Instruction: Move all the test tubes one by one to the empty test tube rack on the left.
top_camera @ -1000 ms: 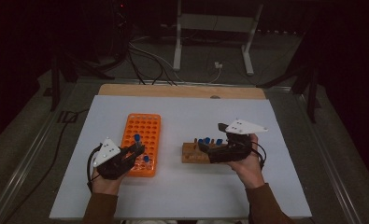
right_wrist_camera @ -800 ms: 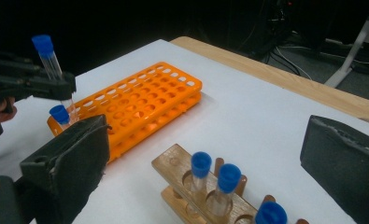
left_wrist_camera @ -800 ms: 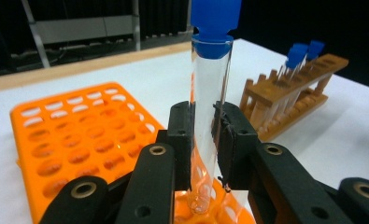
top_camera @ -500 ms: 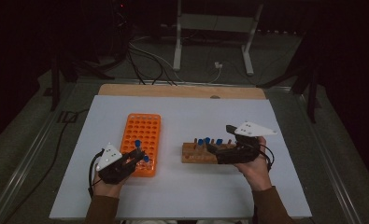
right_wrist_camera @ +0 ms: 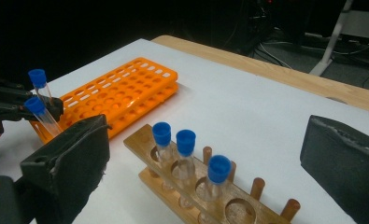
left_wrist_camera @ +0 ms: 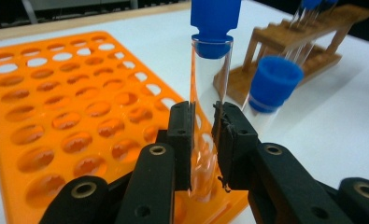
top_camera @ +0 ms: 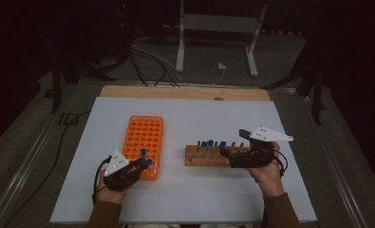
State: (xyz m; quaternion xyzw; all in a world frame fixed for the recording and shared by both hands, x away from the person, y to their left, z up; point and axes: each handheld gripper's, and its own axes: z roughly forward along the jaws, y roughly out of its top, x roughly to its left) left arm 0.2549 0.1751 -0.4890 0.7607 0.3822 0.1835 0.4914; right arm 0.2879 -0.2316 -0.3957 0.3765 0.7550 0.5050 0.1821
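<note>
A: At nine o'clock on the table, what does the left gripper (left_wrist_camera: pixel 202 140) hold?
B: A blue-capped tube (left_wrist_camera: pixel 209 93), clamped upright at the orange rack's (top_camera: pixel 145 137) near corner.
A: At three o'clock?
B: The right gripper (right_wrist_camera: pixel 205 163) gapes beside the wooden rack (top_camera: pixel 206 156).

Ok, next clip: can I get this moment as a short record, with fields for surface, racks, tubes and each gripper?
surface: white table
racks: orange plastic rack at left; brown wooden rack at right
tubes: three blue-capped clear tubes stand in the wooden rack; one blue-capped tube stands in the orange rack's near corner
left gripper: shut on a clear blue-capped tube, upright over the orange rack's near corner
right gripper: open, by the wooden rack's end
</note>
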